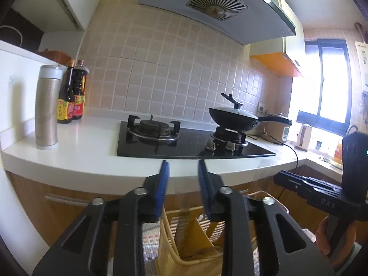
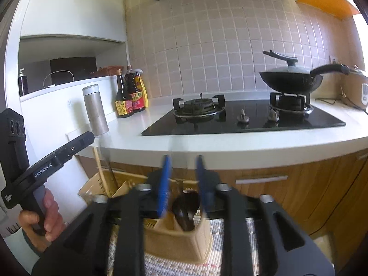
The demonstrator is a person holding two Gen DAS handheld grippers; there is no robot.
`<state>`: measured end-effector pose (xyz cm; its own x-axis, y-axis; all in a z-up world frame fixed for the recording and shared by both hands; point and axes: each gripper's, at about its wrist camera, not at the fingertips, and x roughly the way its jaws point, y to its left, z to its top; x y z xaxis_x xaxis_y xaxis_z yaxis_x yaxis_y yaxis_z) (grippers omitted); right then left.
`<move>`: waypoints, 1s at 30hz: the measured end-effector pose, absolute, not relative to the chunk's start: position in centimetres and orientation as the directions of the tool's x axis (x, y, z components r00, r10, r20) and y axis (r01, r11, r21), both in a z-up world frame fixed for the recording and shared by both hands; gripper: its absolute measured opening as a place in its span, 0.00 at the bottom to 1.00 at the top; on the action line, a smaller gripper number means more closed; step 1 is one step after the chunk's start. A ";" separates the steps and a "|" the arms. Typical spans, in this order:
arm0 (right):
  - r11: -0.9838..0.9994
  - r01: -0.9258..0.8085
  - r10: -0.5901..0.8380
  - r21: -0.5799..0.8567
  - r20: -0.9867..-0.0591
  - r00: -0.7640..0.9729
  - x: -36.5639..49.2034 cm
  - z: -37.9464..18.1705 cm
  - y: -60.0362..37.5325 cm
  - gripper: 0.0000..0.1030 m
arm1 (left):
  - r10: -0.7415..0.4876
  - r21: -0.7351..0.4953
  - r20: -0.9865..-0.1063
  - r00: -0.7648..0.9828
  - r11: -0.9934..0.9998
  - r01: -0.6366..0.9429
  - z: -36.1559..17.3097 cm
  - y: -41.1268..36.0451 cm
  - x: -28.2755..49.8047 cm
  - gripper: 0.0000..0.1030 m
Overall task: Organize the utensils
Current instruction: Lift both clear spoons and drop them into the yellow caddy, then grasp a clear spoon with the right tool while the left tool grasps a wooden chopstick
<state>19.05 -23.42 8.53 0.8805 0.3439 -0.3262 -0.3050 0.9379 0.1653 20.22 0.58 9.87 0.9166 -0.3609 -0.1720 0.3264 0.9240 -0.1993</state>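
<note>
Hovering below the tabletop (image 1: 92, 161) edge, both tools pointed toward the stove (image 1: 193, 142). The left hand-held gripper (image 1: 183, 172) had its blue pads spread with only air between them. The right hand-held gripper (image 2: 182, 168) was likewise spread and pinched nothing.

The utensils stood low, in front of the cabinet doors. A woven basket (image 1: 174, 253) sat under the left tool, with what looked like wooden handles leaning inside it; these were blurred, so their kind could not be told. Under the right tool stood a tan holder (image 2: 179, 237) with a dark spoon (image 2: 185, 209) upright in it, its bowl just below the pads and apparently not touching them. Two slim sticks (image 2: 102, 170) rose from the basket at the left of that view.

Several things could have gone wrong from there. The spoon stood loose, so a grab by one pad alone might have tipped it against the holder's wall. The holder looked light; a sideways pull could have dragged or toppled it. The tabletop overhung close above, and a fast lift risked knocking a long handle against its edge. With both tools side by side, their bodies could also have bumped.
</note>
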 end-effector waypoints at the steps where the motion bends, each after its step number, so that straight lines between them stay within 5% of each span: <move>1: 0.942 -0.294 0.332 0.164 -0.318 0.888 18.5 8.6 -23.6 0.53 | -0.361 -0.208 -0.171 0.917 0.923 0.324 10.1 0.9 19.9 0.39; 6: 0.942 -0.286 0.328 0.174 -0.314 0.891 15.9 9.1 -24.3 0.55 | -0.385 -0.241 -0.186 0.904 0.910 0.338 11.0 2.2 17.9 0.48; 14: 0.964 -0.247 0.263 0.100 -0.514 0.817 12.9 9.1 -23.0 0.55 | -0.431 -0.223 -0.243 0.869 0.897 0.382 12.6 2.4 12.7 0.55; 20: 0.972 -0.230 0.193 0.050 -0.728 0.658 11.6 7.6 -21.5 0.64 | -0.442 -0.185 -0.407 0.799 0.897 0.402 11.7 1.1 10.7 0.56; 30: 0.984 -0.177 0.076 -0.013 -0.872 0.484 10.1 3.2 -20.8 0.89 | -0.336 -0.160 -0.746 0.575 0.929 0.335 3.9 0.2 9.9 0.56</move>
